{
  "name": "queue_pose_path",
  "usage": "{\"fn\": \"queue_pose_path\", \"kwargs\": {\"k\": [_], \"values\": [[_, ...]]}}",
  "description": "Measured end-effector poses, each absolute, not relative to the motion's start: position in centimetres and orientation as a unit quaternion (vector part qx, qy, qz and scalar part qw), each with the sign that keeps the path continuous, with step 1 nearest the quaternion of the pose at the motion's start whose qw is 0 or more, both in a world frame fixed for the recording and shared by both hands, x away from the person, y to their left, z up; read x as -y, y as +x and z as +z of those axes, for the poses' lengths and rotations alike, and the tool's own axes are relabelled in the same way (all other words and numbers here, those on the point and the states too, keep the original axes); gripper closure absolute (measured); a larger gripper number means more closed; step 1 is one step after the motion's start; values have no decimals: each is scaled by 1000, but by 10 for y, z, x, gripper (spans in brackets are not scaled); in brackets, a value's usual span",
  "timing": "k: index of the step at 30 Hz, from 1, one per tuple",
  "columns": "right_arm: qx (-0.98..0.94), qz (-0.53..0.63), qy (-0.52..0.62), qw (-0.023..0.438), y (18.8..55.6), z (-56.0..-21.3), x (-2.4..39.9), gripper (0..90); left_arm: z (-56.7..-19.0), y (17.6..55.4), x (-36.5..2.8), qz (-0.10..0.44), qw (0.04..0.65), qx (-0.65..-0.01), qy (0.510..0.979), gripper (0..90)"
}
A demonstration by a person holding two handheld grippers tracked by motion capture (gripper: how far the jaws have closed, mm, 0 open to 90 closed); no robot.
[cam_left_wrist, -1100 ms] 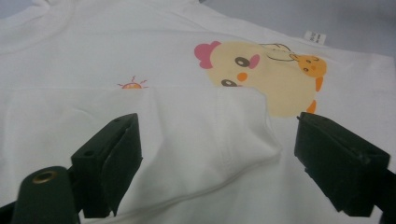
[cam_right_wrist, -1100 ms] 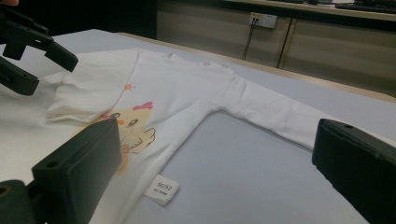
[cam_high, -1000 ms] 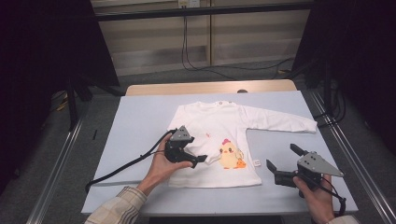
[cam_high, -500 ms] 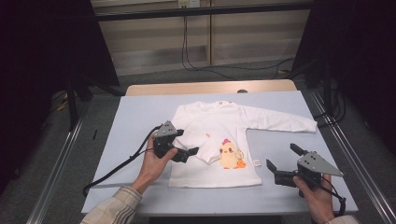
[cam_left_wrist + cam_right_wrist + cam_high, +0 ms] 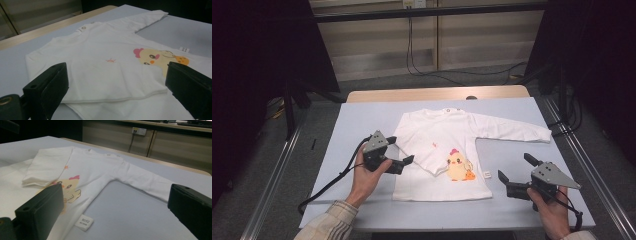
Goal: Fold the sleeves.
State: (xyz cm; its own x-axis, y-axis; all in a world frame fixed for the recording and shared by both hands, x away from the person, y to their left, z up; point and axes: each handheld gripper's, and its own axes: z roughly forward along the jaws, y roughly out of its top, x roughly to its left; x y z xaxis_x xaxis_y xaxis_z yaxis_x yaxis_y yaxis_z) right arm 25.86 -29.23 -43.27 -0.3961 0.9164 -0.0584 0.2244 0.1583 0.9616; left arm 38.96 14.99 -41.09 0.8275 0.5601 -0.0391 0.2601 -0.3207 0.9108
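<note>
The white shirt [image 5: 447, 150] lies flat on the pale blue worktop [image 5: 362, 115], front up, collar toward the far edge. All positions below are given relative to the chick print [image 5: 458, 167] on its front.

Finding 1: The person's-left sleeve is folded in across the chest; its cuff edge ends just left of the chick print. The other sleeve [image 5: 512, 131] lies fully extended, up and to the right of the print. The fold appears half done.

Finding 2: The left tool [image 5: 404, 162] sits at the shirt's left edge, left of the print, jaws spread and gripping nothing. The right tool [image 5: 517, 175] rests on bare worktop to the right of the print, near the side label [image 5: 486, 174], likewise released and empty.

Assessment: The step in hand is judged to be folding the extended sleeve across.

Recommendation: Take the sleeve near its cuff with the right tool, pinching one layer only. Lift low and carry it over toward the print. Steady the shoulder seam with the left tool so the body does not drag or wrinkle.
</note>
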Motion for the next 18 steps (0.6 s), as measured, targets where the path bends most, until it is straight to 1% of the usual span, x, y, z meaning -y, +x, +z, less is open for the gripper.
{"fn": "queue_pose_path", "kwargs": {"k": [5, 12, 14, 18], "values": [[-675, 493, 422, 350, 259, -432, 293, 9, -407, 389, -165, 171, 535, -276, 780, 46], [-678, 493, 418, 352, 261, -432, 294, 14, -405, 385, -186, 178, 552, -291, 761, 47], [-673, 493, 425, 352, 262, -431, 295, 12, -403, 382, -194, 193, 551, -295, 756, 47], [-670, 493, 430, 351, 263, -430, 296, 12, -402, 380, -205, 198, 554, -305, 749, 47]]}}
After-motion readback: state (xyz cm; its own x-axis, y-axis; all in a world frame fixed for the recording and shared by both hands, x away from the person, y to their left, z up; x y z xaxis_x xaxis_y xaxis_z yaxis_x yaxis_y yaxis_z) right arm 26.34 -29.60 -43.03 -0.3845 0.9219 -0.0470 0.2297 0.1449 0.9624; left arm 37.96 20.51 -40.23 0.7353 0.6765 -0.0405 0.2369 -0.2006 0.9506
